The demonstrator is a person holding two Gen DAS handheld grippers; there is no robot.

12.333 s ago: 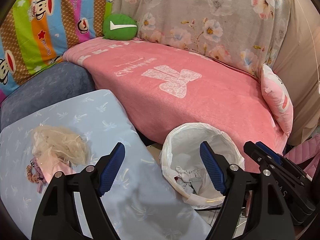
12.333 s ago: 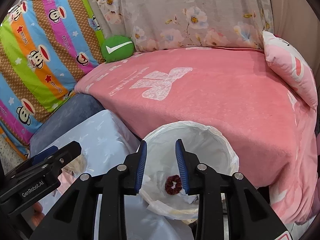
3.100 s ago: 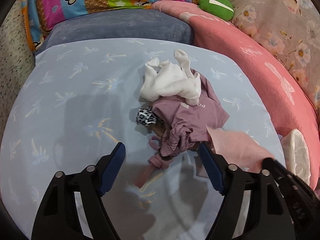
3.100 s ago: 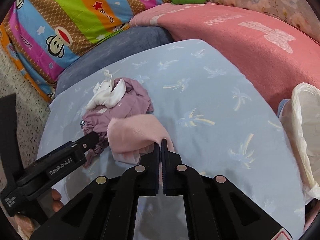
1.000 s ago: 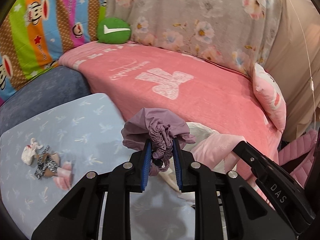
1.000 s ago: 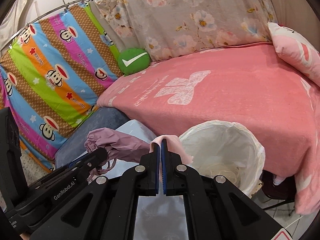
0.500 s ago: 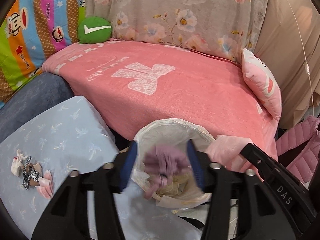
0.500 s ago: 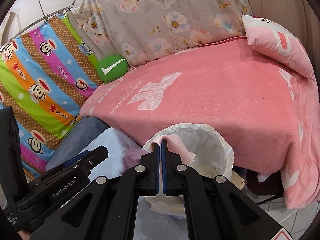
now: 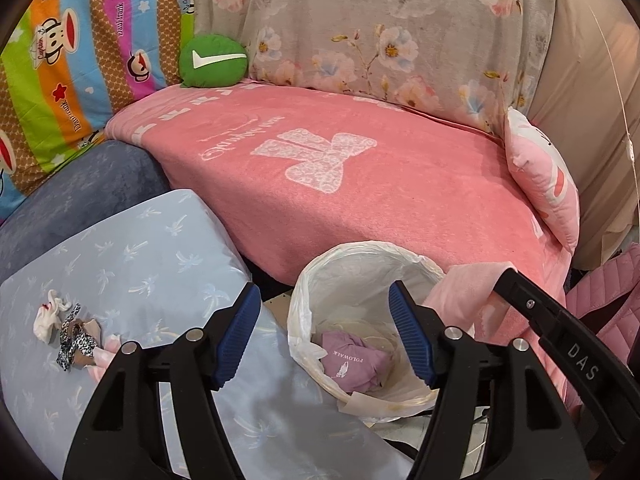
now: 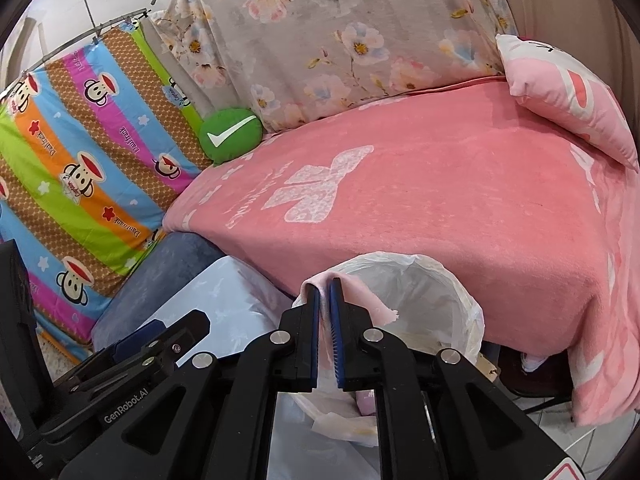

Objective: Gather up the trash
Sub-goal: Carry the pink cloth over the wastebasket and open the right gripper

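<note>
The purple pouch [image 9: 354,364], clamped in the left gripper [image 9: 324,340] a second ago, now lies inside the bin [image 9: 304,300]; those jaws stand released. The right gripper [image 10: 324,308] holds the pink cloth [image 10: 364,300] above the rim, likely dropping next. Scraps [image 9: 68,332] remain far left.

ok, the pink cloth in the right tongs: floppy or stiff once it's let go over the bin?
Probably floppy: the pink cloth drapes limply over the right tongs and sags toward the trash bin. Likely light, since a thin pinch carries it. It may snag on the liner rim rather than drop cleanly.
</note>
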